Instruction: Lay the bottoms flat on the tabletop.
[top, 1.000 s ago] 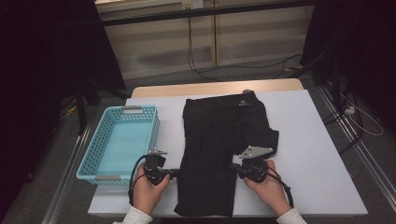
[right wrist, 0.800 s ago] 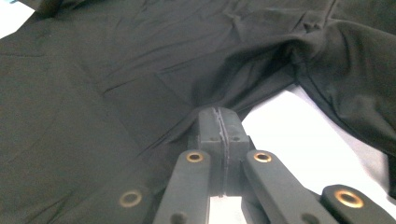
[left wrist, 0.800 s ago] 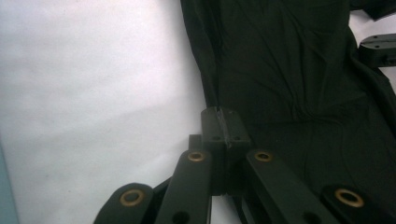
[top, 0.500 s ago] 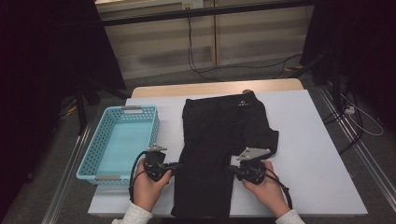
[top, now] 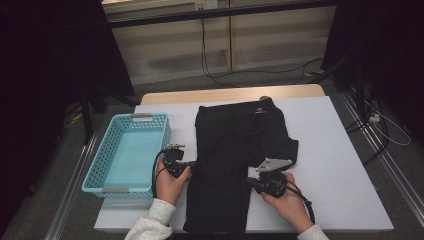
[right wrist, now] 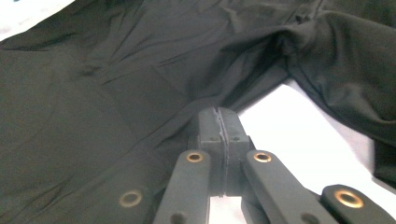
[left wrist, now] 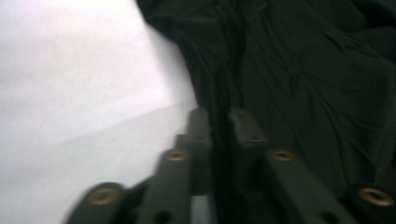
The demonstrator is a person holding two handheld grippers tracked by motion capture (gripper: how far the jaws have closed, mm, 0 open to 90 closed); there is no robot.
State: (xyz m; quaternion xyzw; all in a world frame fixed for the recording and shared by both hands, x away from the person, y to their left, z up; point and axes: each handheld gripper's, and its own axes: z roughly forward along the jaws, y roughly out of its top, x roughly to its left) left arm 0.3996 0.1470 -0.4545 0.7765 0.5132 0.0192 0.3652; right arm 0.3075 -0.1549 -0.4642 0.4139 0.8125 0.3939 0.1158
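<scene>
On table: one black garment [top: 240, 160], one basket [top: 131, 152]; both grippers' jaws pinching garment edges.

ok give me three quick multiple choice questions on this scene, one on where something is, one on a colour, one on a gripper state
1. Where is the basket?
A. left of the black garment
B. on the garment
C. on the floor

2. What colour is the basket?
A. red
B. light blue
C. yellow

3. How do the right gripper jaws stand?
A. wide open
B. shut
C. around the basket rim

Answers:
1 A, the high view shows it on the table beside the garment's left edge.
2 B, its mesh walls are light blue.
3 B, the right gripper view shows both pads pressed together at the cloth's edge.
</scene>
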